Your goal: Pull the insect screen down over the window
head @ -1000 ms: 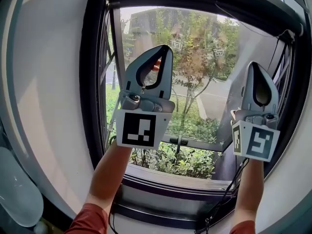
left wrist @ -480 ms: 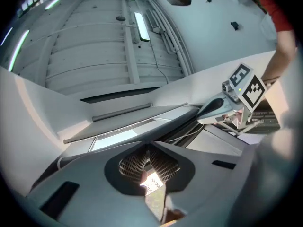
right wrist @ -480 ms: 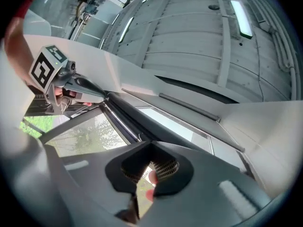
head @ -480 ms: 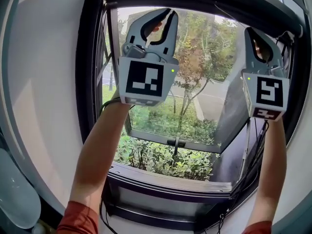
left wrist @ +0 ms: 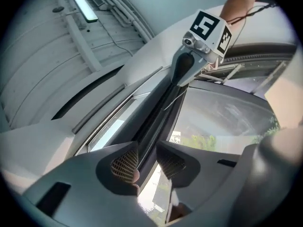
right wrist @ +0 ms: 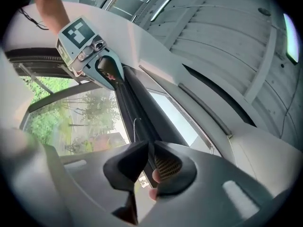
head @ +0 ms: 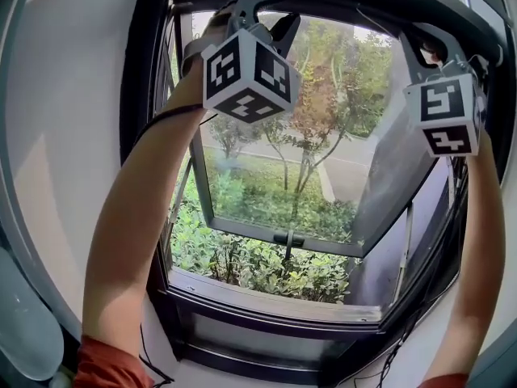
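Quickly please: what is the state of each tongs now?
Left tongs: open, just opening, dark rail in the gap, not pressed.
Right tongs: slightly open, just opening, rail in the gap, not gripped.

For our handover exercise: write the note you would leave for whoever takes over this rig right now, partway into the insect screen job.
Left gripper: jaws have just been opening, apart; screen bar lines up with the gap, not gripped.
Right gripper: jaws have just been opening, narrow gap; same bar ahead, not gripped.
Done: both grippers at the bar, up top.
Not done: window uncovered.
To do: clamp the bar, pull it down.
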`<control>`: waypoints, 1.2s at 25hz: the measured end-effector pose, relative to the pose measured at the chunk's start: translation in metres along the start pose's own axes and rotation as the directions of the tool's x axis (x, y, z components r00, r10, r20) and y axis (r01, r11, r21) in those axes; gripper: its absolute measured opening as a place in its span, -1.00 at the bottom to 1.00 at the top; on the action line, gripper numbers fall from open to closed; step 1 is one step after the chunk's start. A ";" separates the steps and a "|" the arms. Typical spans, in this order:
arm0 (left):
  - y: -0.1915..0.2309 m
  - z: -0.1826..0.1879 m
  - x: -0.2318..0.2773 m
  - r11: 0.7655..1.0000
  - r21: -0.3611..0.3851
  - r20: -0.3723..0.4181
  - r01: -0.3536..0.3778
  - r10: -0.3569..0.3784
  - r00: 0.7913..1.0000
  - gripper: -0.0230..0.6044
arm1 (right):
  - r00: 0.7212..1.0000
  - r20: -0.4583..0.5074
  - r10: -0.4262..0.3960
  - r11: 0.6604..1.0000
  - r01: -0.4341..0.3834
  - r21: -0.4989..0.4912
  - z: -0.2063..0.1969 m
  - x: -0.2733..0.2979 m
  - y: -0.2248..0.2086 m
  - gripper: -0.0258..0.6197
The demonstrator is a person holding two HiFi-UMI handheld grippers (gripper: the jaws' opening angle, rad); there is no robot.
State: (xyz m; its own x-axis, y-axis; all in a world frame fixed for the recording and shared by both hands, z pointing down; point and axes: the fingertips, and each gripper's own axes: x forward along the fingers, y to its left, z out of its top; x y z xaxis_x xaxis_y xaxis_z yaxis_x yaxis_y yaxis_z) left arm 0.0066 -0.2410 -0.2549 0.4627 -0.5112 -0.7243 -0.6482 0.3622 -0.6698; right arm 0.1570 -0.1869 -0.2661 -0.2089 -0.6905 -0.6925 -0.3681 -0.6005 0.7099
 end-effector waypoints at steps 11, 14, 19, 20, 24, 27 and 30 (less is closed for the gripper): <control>0.013 -0.008 0.019 0.967 0.242 -0.115 0.085 -0.059 0.992 -0.59 | 0.989 -0.146 0.020 0.991 -0.038 -0.127 -0.031 0.019 -0.017 -0.76; 0.019 -0.008 0.021 0.960 0.265 -0.131 0.093 -0.060 0.990 -0.59 | 0.987 -0.156 0.038 0.988 -0.060 -0.142 -0.030 0.019 -0.017 -0.76; 0.018 -0.019 0.029 0.947 0.274 -0.214 0.170 -0.112 0.970 -0.59 | 0.971 -0.203 0.126 0.980 -0.154 -0.129 -0.039 0.020 -0.012 -0.74; 0.017 -0.022 0.029 0.945 0.269 -0.227 0.186 -0.126 0.966 -0.59 | 0.962 -0.223 0.158 0.973 -0.190 -0.130 -0.043 0.020 -0.009 -0.62; 0.018 -0.023 0.030 0.933 0.288 -0.241 0.215 -0.147 0.959 -0.53 | 0.945 -0.263 0.193 0.957 -0.241 -0.164 -0.047 0.021 -0.006 -0.50; 0.013 -0.028 0.032 0.909 0.315 -0.281 0.273 -0.186 0.941 -0.51 | 0.949 -0.257 0.183 0.952 -0.236 -0.194 -0.045 0.024 -0.007 -0.47; 0.002 -0.038 0.036 0.870 0.360 -0.331 0.336 -0.217 0.918 -0.41 | 0.946 -0.265 0.185 0.945 -0.245 -0.217 -0.046 0.025 -0.005 -0.47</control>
State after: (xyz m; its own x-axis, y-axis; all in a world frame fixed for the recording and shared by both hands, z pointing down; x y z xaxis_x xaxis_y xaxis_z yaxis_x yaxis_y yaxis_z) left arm -0.0014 -0.2878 -0.2760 0.3655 -0.8060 -0.4655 -0.1913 0.4244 -0.8850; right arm 0.1953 -0.2192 -0.2808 -0.0257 -0.8713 -0.4901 -0.0997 -0.4855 0.8685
